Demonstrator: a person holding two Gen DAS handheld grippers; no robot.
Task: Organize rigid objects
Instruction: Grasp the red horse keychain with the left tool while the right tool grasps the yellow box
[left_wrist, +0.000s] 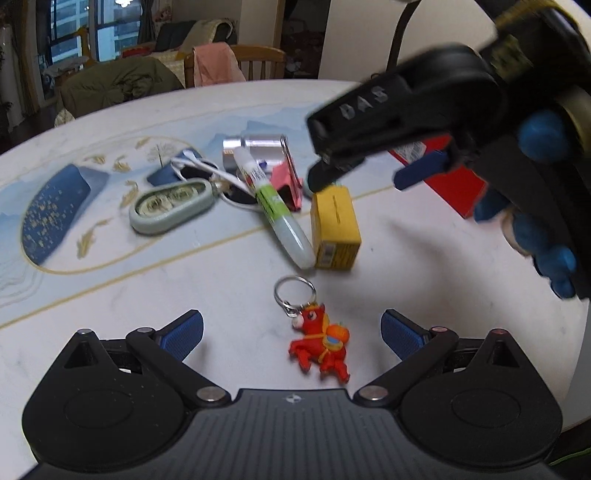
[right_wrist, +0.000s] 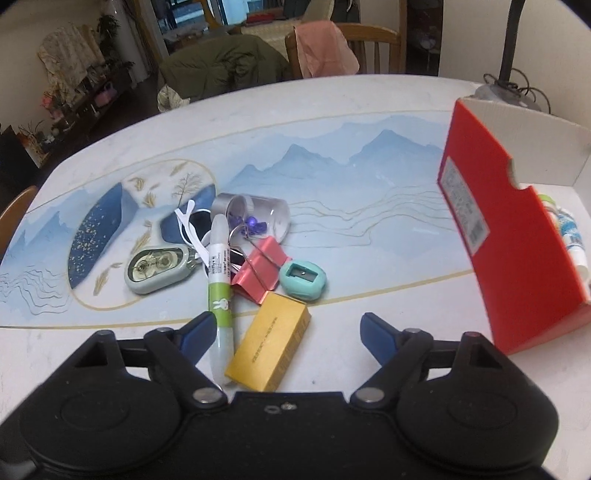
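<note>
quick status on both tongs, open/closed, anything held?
Left tongs: open, empty; red horse keychain lies on the table between the pads, untouched.
Right tongs: open, empty, over the yellow box.

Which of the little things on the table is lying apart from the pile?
The red horse keyring. It lies alone on bare table between the left gripper's open fingers; the yellow box, glue pen and others cluster together.
</note>
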